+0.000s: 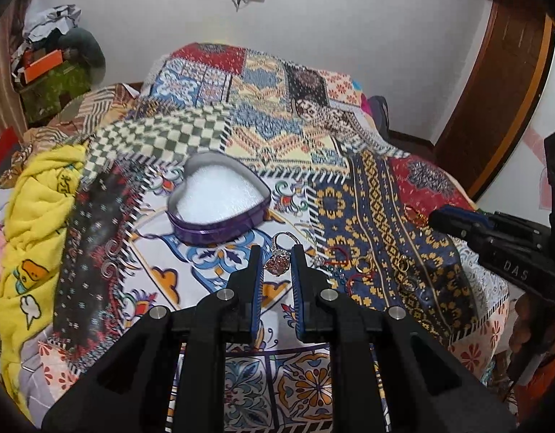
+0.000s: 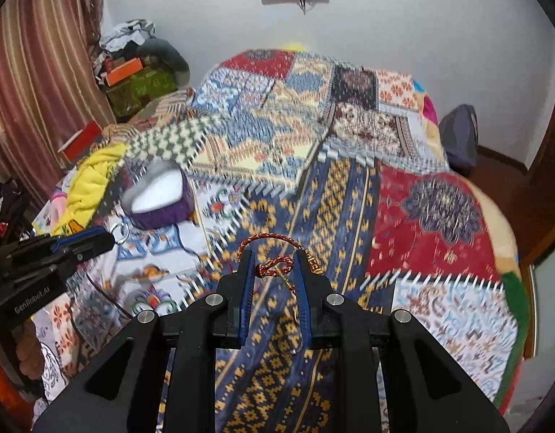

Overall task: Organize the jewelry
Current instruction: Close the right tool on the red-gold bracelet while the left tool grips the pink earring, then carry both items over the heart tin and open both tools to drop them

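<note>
A purple heart-shaped tin (image 1: 219, 198) (image 2: 158, 191) lined with white foam sits open on the patchwork bedspread (image 1: 277, 133). Just in front of it, my left gripper (image 1: 277, 252) (image 2: 109, 240) is shut on a silver ring with a large pink stone (image 1: 277, 263) (image 2: 120, 232). To the right, my right gripper (image 2: 273, 256) (image 1: 432, 218) is shut on a red-and-gold braided cord bracelet (image 2: 273, 267) (image 1: 412, 213), whose loop arches above the fingertips. Loose pieces lie between the grippers: a red cord (image 1: 335, 256), gold rings (image 1: 364, 263) and a silver ring (image 1: 409, 283).
A crumpled yellow towel (image 1: 35, 216) lies at the bed's left side. Boxes and clothes (image 2: 133, 68) pile up in the far left corner by a curtain (image 2: 43, 72). A dark bag (image 2: 457, 137) sits past the bed's far right edge, near a wooden door (image 1: 493, 90).
</note>
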`<state>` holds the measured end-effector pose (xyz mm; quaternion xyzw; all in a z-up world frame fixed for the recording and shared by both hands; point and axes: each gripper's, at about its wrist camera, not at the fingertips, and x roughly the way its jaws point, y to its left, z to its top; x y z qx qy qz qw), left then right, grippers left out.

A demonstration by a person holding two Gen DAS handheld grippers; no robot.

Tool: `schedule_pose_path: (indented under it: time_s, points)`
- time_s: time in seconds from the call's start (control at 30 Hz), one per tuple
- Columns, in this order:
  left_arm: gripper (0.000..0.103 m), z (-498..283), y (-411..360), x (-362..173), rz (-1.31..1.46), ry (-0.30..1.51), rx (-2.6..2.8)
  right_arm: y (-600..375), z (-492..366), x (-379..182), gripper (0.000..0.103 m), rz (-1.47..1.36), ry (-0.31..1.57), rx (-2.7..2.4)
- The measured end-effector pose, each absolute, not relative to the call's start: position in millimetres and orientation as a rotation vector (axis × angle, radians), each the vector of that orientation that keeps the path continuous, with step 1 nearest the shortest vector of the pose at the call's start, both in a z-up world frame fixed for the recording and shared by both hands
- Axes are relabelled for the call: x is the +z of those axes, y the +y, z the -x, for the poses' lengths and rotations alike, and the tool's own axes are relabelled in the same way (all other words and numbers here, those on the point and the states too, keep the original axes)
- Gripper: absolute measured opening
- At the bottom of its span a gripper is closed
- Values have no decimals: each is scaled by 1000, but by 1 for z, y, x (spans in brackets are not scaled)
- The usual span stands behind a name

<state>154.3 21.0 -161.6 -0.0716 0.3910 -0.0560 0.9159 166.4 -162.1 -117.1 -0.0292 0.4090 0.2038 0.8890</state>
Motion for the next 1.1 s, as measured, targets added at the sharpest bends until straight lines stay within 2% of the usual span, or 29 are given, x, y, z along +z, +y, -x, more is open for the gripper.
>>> schedule_pose_path:
  time_s: [0.53,0.8,1.1]
  points:
    - [14,-151,67,-118,134,664,-36,-106,-175,-74,19,48,718,518]
    - [14,-172,88,-125,138,670,2,-67,-188,-75,19,81,706,596]
    - [14,-200,99,-150,125,729,2,-33,-218,-103,19,110,789,654]
